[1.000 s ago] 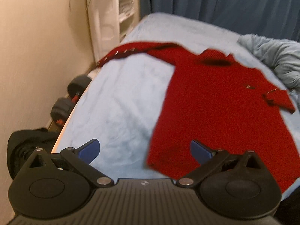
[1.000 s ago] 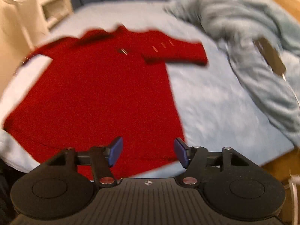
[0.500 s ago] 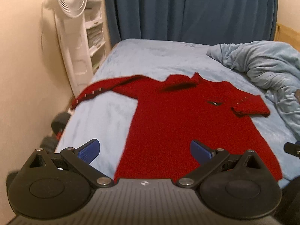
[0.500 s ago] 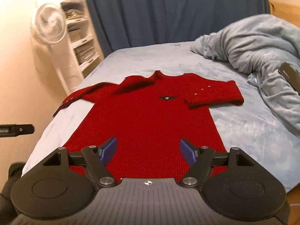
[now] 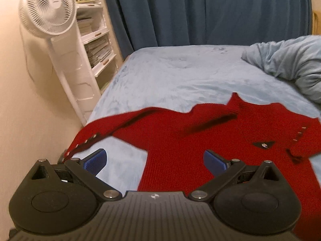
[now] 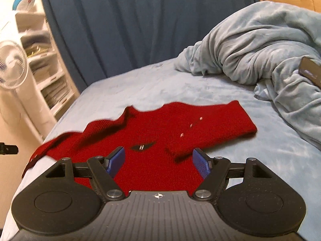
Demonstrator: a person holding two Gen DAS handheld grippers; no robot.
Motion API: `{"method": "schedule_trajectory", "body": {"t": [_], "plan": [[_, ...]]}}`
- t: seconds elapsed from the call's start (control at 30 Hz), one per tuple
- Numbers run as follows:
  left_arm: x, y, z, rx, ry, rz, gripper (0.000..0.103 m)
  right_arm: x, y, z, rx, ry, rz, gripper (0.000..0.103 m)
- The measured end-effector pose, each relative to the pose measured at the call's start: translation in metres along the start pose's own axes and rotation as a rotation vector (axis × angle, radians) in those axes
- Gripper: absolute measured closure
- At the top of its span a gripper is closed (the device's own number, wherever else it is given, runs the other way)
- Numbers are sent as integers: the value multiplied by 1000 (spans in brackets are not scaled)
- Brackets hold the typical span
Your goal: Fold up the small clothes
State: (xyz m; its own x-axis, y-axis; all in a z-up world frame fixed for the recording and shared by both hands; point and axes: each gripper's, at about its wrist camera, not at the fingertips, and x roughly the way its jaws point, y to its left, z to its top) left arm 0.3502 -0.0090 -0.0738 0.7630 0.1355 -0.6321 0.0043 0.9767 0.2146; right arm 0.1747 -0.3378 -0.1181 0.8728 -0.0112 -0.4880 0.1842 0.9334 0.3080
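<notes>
A small red knitted sweater (image 5: 196,140) lies flat on the light blue bed (image 5: 180,76), front up. Its left sleeve (image 5: 112,128) stretches out toward the bed's left edge; its right sleeve (image 6: 216,128) is folded back on itself. The sweater also shows in the right wrist view (image 6: 156,140). My left gripper (image 5: 154,160) is open and empty, raised above the sweater's left side. My right gripper (image 6: 158,160) is open and empty, raised above the sweater's lower body.
A crumpled light blue blanket (image 6: 260,46) is heaped at the right, with a dark flat device (image 6: 311,70) on it. A white standing fan (image 5: 48,12) and white shelves (image 5: 94,38) stand left of the bed. A dark blue curtain (image 5: 200,10) hangs behind.
Both grippers have tilted up and drawn back from the sweater, so the far bed, curtain and fan come into view. Both stay open and empty. The sweater has not moved.
</notes>
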Motion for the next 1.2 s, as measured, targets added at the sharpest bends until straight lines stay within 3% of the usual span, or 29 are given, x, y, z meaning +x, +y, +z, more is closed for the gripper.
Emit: {"method": "schedule_trajectory", "body": {"t": [0.2,0.33,0.5,0.8,1.07,1.2], "plan": [[96,-26,40,70,32,92,0,55,-28,-8,7,-33,-7,27],[154,-40,60,123,46,142,0,78,-48,-19,63,53,-18,27],[204,-57,82,203,46,173,0,86,-49,-23,50,68,-16,27],[251,-105,87,495,46,124,0,95,-55,-27,86,95,-28,27],[265,-98,86,474,46,86,0,104,-63,-31,121,128,-44,27],[269,-76,90,480,59,8,0,108,-66,-33,145,146,-39,27]]}}
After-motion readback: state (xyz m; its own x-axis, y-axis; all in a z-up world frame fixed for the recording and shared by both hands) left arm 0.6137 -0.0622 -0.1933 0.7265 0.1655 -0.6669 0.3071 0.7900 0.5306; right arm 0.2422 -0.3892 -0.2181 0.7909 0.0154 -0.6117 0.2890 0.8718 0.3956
